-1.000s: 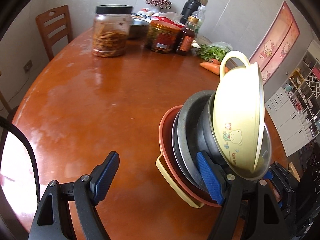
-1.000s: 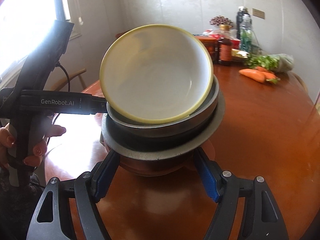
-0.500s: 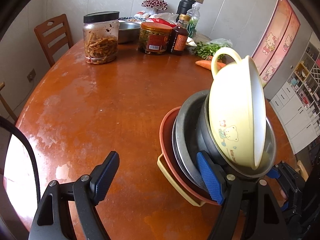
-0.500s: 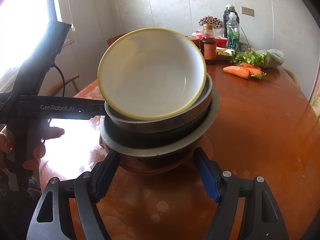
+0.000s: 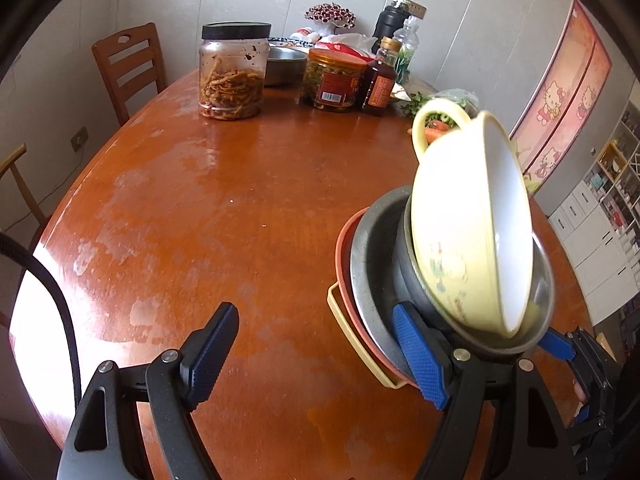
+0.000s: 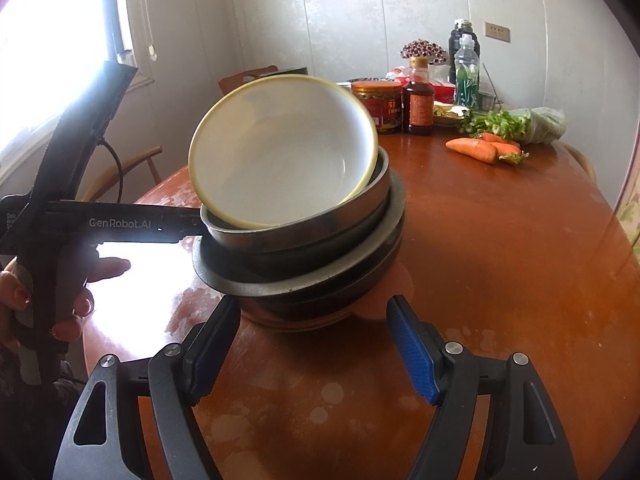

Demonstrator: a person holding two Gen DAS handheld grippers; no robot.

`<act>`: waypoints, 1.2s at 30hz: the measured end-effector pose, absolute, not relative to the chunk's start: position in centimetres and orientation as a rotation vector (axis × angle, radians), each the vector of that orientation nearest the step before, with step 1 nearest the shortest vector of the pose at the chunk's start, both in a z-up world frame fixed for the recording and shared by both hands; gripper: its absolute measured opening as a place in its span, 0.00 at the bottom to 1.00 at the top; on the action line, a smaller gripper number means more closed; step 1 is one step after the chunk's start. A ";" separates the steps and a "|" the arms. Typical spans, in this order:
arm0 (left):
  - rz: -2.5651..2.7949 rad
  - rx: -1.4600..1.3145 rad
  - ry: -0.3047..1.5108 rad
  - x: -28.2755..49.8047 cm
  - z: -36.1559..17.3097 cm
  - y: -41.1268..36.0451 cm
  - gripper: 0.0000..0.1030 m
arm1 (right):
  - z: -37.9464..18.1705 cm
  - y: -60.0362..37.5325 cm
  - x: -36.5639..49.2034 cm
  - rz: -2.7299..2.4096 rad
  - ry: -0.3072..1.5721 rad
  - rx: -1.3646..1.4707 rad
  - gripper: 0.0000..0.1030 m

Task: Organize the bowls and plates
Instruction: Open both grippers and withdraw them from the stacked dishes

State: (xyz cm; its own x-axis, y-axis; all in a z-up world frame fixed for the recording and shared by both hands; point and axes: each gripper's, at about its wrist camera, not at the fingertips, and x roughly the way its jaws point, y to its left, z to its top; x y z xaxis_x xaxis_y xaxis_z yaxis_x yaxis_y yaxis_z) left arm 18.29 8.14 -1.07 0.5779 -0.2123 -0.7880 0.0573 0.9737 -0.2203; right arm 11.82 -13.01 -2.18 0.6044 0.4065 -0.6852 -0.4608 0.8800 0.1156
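Now the stack (image 6: 304, 240) of plates and bowls on the counter (image 5: 224, 216), yellow bowl (image 5: 472, 232) tipped on top, sits slightly farther away, both tongs (image 5: 320, 352) (image 6: 314, 344) released, suggesting stacking is done.

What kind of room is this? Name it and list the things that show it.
Most likely a home dining room. A round wooden table with a wooden chair beside it carries food jars, a sauce bottle and carrots, and white storage cupboards stand beyond.
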 end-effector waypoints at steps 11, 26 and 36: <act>-0.117 -0.201 0.893 15.7 0.9 9.7 0.77 | -0.2 -13.6 9.6 0.498 0.708 -0.062 0.75; -0.020 -0.131 0.797 5.7 0.5 6.2 0.78 | -0.5 -15.8 4.3 0.423 0.690 0.013 0.75; -0.058 -0.141 0.840 2.8 -1.8 2.7 0.79 | -1.7 -17.3 0.8 0.355 0.695 -0.019 0.75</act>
